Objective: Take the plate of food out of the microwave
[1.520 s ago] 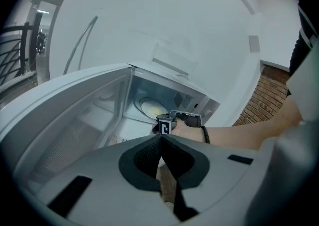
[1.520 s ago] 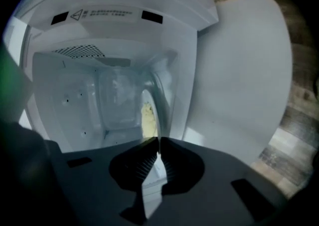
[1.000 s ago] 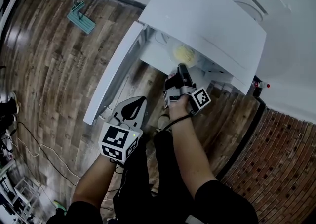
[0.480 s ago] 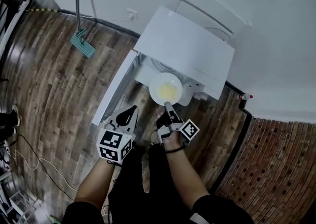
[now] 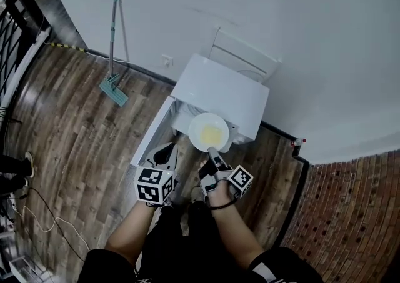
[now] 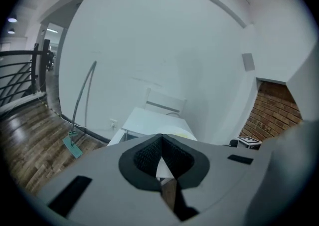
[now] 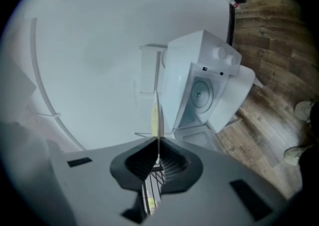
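Note:
The white plate (image 5: 209,132) with yellow food hangs just outside the open white microwave (image 5: 219,91), in front of its cavity. My right gripper (image 5: 212,150) is shut on the plate's near rim. The right gripper view shows the plate (image 7: 155,115) edge-on between the jaws of the right gripper (image 7: 158,143), with the microwave cavity (image 7: 199,93) and its turntable behind it. The microwave door (image 5: 153,132) swings out to the left. My left gripper (image 5: 169,149) hovers near that door, shut on nothing. In the left gripper view the left gripper (image 6: 160,139) points at the microwave (image 6: 149,120).
A mop (image 5: 114,82) leans on the white wall at the left. A white frame (image 5: 240,57) stands behind the microwave. A small red-capped bottle (image 5: 299,142) sits by the brick wall (image 5: 350,213). Cables (image 5: 37,207) lie on the wooden floor.
The plate has come out of the microwave cavity in my right gripper, drawn back toward me. The head view has pulled back and shows more wall. The left gripper stays by the door.

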Tool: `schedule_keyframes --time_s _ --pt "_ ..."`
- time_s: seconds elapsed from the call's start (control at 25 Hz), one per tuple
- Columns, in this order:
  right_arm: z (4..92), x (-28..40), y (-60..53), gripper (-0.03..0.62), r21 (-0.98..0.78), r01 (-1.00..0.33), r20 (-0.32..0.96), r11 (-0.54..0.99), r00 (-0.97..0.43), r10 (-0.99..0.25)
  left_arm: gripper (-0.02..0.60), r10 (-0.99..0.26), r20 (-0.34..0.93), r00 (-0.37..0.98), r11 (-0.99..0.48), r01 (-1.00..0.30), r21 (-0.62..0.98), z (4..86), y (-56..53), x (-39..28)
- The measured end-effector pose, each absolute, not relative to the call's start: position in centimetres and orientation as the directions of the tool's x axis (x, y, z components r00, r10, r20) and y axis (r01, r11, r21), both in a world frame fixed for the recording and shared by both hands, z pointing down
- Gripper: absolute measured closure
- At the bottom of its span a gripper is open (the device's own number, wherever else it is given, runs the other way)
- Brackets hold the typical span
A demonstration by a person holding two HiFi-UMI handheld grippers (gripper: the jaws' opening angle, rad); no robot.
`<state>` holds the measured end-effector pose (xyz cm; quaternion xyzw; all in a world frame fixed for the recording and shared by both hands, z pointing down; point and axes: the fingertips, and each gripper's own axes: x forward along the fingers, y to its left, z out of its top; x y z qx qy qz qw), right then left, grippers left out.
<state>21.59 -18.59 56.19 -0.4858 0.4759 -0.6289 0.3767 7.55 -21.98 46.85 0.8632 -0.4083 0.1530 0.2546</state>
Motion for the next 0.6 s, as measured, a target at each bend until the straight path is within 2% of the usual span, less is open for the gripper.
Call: schedule_keyframes --time_s 0.28,0.6 --pt "44.0 23.5 -22.4 0.571 -0.983 0.040 0.171 -0.181 -0.188 -0.967 0.583 -0.690 0.408 0.598 -0.529 -0.801 0.280 38.0 -22.9 9.6" --pt "33.8 23.5 -25.2 0.571 -0.993 -0.005 0.115 -0.117 -0.228 -0.967 0.583 -0.753 0.294 0.589 -0.541 -0.808 0.233 28.8 -24.3 10.2"
